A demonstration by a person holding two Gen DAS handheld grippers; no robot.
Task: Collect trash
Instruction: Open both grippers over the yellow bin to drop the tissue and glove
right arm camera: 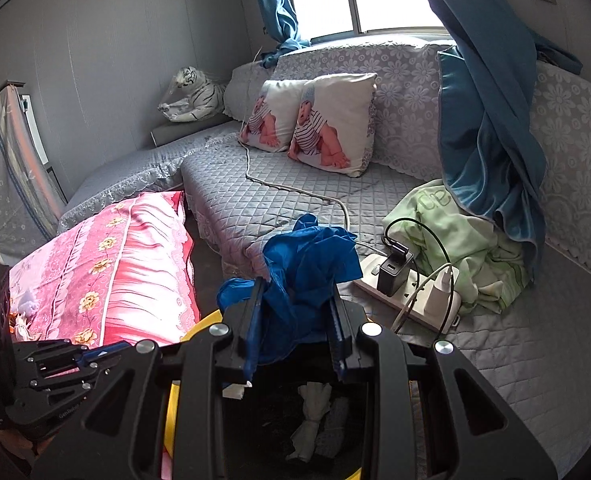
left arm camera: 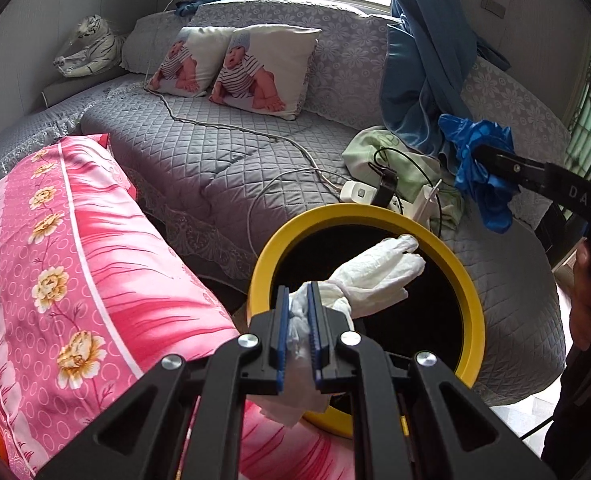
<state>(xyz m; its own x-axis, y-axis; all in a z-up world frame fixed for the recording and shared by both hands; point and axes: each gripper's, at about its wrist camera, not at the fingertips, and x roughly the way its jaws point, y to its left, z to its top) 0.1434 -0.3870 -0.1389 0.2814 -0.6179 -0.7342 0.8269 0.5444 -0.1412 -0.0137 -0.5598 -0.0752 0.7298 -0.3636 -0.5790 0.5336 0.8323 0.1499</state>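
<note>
Left gripper (left arm camera: 298,320) clenched on a white crumpled tissue (left arm camera: 375,272); the wad sticks out forward past the fingertips and hangs over the mouth of the yellow-rimmed bin (left arm camera: 467,280), dark inside. A bit of the tissue also trails down below the fingers toward the near rim.

Right gripper (right arm camera: 297,312) clamped on a blue plastic glove (right arm camera: 307,264), bunched between the two fingers and puffing up above them. In the left wrist view the same glove (left arm camera: 481,160) dangles from the right gripper's tip, up and to the right of the bin, above the sofa edge, not over the opening. From the right wrist view the bin rim (right arm camera: 170,412) sits directly below the gripper, with the white tissue (right arm camera: 311,420) seen lower down inside the frame.

Around: grey quilted sofa (left arm camera: 215,152), two baby-print cushions (left arm camera: 263,68), toy tiger (left arm camera: 87,46), pink floral bedding (left arm camera: 75,248) just left of the bin, white power strip (right arm camera: 411,300) with chargers near a green cloth (right arm camera: 463,240), blue curtain (right arm camera: 487,128).
</note>
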